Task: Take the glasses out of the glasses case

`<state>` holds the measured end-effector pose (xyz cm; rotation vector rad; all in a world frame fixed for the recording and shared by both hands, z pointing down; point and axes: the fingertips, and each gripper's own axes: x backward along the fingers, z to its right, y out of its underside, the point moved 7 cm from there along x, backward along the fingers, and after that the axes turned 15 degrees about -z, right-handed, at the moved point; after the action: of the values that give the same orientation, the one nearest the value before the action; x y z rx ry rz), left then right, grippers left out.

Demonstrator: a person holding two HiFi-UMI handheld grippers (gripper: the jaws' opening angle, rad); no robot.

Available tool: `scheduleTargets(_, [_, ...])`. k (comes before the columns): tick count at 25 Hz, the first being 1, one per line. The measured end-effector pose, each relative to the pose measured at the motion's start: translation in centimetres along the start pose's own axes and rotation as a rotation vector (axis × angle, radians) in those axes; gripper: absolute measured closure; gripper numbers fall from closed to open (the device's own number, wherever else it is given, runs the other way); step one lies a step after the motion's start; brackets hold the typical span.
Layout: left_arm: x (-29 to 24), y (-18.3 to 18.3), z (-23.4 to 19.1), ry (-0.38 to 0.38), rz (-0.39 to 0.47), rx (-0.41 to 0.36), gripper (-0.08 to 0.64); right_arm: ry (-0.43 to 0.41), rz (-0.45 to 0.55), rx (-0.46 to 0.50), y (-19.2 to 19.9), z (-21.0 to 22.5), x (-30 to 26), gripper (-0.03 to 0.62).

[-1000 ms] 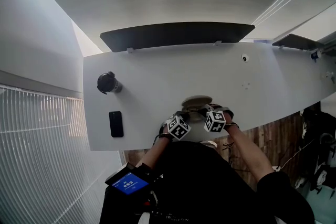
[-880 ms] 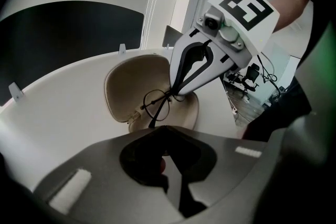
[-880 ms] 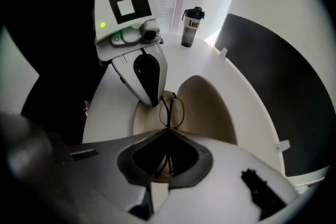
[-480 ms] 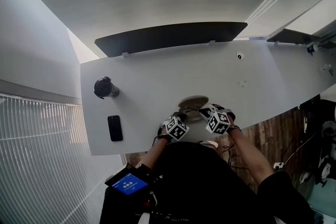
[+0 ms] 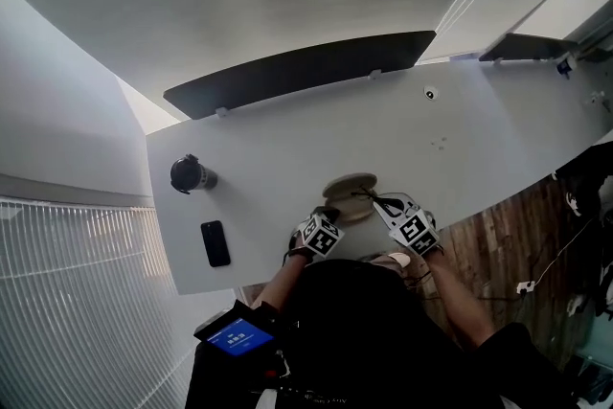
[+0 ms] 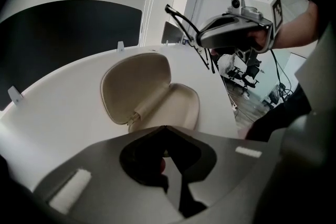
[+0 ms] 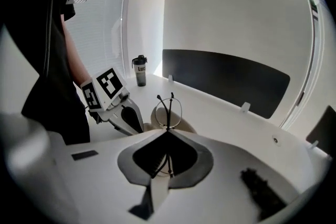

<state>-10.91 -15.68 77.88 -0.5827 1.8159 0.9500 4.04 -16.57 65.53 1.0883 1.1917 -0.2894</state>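
Right gripper [image 7: 167, 131], clamping thin black wire-rimmed glasses [image 7: 168, 112], drifting toward lower right of head view, away from open beige clamshell case [image 5: 347, 187].

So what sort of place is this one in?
Probably an office: a long white desk with a dark divider panel along its far edge, a phone and a bottle on it, and what look like office chairs beyond.

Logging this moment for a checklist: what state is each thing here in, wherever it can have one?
glasses case: open, empty, lying on the table.
glasses: out of the case, held clear of it.
right tongs: shut on the glasses.
left tongs: shut, by the case's near rim.
bottle: upright, lid on.
phone: lying flat, screen dark.
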Motion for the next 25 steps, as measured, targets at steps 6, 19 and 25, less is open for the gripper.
scheduleTargets(6, [0.3,0.1,-0.1,0.003,-0.014,0.033,0.558,0.009,0.126,-0.142,0.6,0.5,3.0,0.58])
scheduleTargets(19, [4.5,-1.6,-0.2,-0.13,0.143,0.214,0.558,-0.089,0.282,-0.252,3.1,3.3,6.6,0.58])
scheduleTargets(25, [7.1,-6.2,3.0,-0.135,0.325,0.219,0.558,-0.167,0.365,-0.279,2.9,6.1,8.1,0.58])
